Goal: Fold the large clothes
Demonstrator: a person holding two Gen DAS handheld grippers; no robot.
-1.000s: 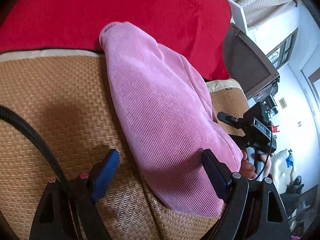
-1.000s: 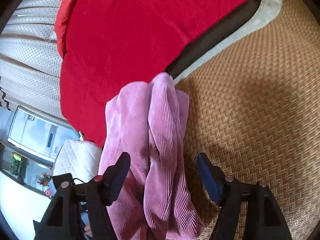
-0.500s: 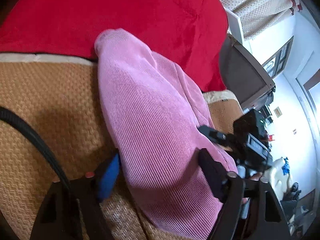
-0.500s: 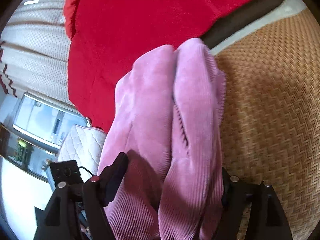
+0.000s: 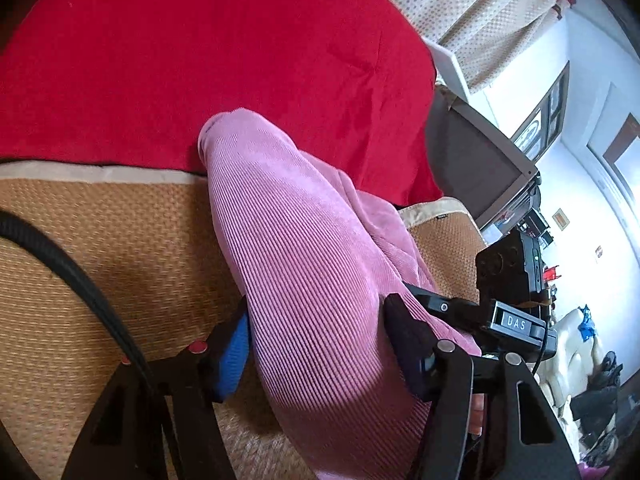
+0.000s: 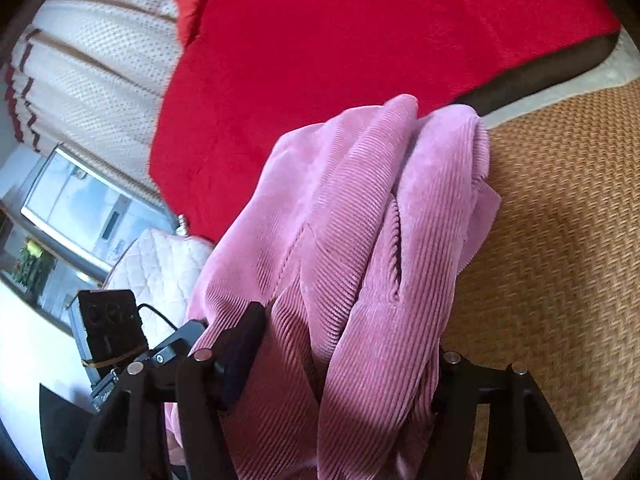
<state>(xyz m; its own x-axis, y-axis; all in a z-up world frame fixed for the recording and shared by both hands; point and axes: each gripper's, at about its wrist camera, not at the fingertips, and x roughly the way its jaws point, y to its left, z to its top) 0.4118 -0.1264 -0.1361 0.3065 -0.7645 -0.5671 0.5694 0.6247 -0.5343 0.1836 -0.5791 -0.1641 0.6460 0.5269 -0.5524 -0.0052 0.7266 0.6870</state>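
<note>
A folded pink corduroy garment [image 5: 304,256] lies as a thick bundle on a woven tan mat [image 5: 100,248]. My left gripper [image 5: 320,344] has its fingers on either side of the bundle's near end, pressed against the cloth. In the right wrist view the same pink garment [image 6: 360,240] shows several stacked folds. My right gripper [image 6: 340,352] straddles that bundle from the other side, and its right finger is hidden behind the cloth. Each gripper shows in the other's view.
A red blanket [image 5: 200,60] covers the back behind the mat [image 6: 560,260]. Beige curtains [image 6: 92,80] hang beyond it. A white quilted cushion [image 6: 160,268] sits to the left in the right wrist view. A dark screen [image 5: 476,168] stands at the right.
Both grippers moved forward onto the pink bundle and closed in from open; the cloth now fills the gap between the fingers of each and looks lifted off the mat.
</note>
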